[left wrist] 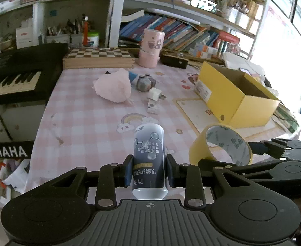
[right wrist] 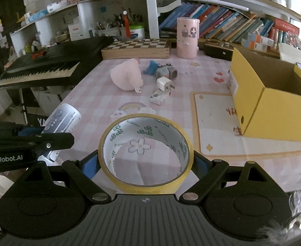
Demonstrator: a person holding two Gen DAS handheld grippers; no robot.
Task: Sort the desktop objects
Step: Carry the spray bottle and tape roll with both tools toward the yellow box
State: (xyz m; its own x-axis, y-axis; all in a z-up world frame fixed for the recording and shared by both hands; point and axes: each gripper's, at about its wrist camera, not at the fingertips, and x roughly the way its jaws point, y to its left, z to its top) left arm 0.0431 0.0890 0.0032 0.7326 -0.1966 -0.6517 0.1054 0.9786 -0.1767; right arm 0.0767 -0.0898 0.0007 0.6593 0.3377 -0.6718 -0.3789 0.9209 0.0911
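My left gripper (left wrist: 149,171) is shut on a grey-blue lens-care bottle (left wrist: 149,153) and holds it above the near table edge; the bottle also shows in the right wrist view (right wrist: 63,120). My right gripper (right wrist: 145,164) is shut on a roll of yellow tape (right wrist: 145,181), also seen in the left wrist view (left wrist: 199,151). An open yellow cardboard box (right wrist: 273,110) stands at the right, also in the left wrist view (left wrist: 247,106). On the pink checked cloth lie a pink cloth cap (right wrist: 126,76), a white charger plug (right wrist: 163,83), a small white packet (right wrist: 159,97) and a grey pouch (right wrist: 166,71).
A black keyboard (right wrist: 47,67) stands at the left. A chessboard box (right wrist: 136,49), a pink cylinder (right wrist: 187,38) and a black box (right wrist: 218,50) line the back edge below bookshelves. A cream mat (right wrist: 214,123) lies beside the yellow box.
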